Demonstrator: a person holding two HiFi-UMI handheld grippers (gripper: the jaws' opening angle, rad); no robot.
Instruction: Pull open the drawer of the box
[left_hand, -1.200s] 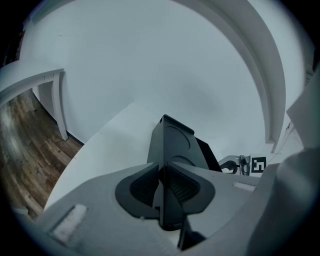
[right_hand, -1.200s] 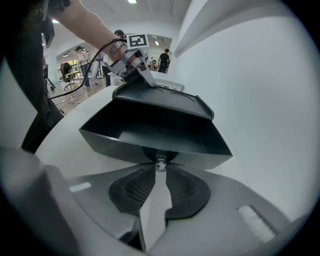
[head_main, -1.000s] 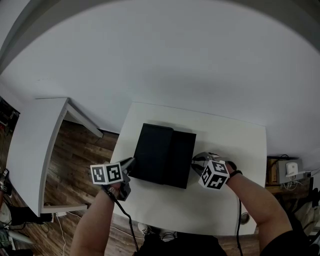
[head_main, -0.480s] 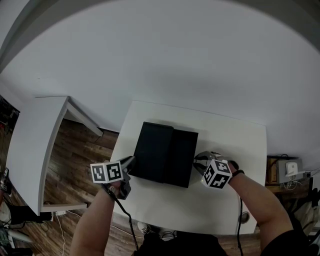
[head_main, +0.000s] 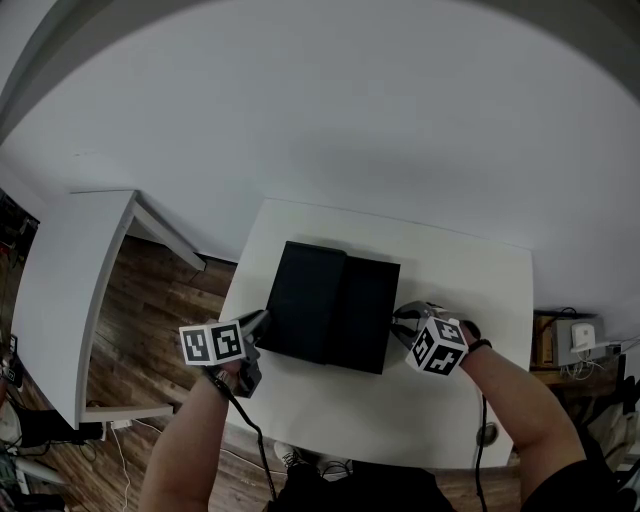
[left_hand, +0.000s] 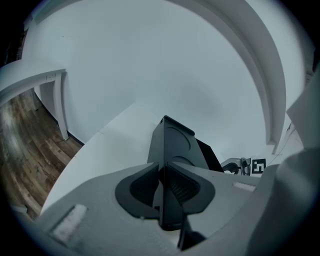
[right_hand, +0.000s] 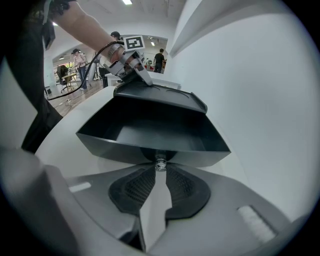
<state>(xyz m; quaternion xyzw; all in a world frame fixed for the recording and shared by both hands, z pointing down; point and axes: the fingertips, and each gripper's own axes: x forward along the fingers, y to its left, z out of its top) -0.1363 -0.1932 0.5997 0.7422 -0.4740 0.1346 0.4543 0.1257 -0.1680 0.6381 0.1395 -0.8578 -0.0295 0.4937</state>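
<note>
Black plastic drawer (right_hand: 150, 127) part-open: our right gripper (right_hand: 160, 172) pinches its small clear knob (right_hand: 160, 163), left gripper (left_hand: 165, 172) clamps the black rectangular box (left_hand: 176, 142) edge.

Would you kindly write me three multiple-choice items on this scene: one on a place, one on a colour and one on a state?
1. Where does the box stand?
A. on the white table
B. on the wooden floor
C. on a chair

2. What colour is the box?
A. white
B. black
C. red

3. How is the drawer?
A. fully shut
B. partly pulled out
C. lifted out and lying apart from the box

Answers:
1 A: the white tabletop shows on every side of the box.
2 B: the box and drawer are both black.
3 B: the drawer's empty inside shows, its rear sits under the box's top, and the right claw pinches its knob.
</note>
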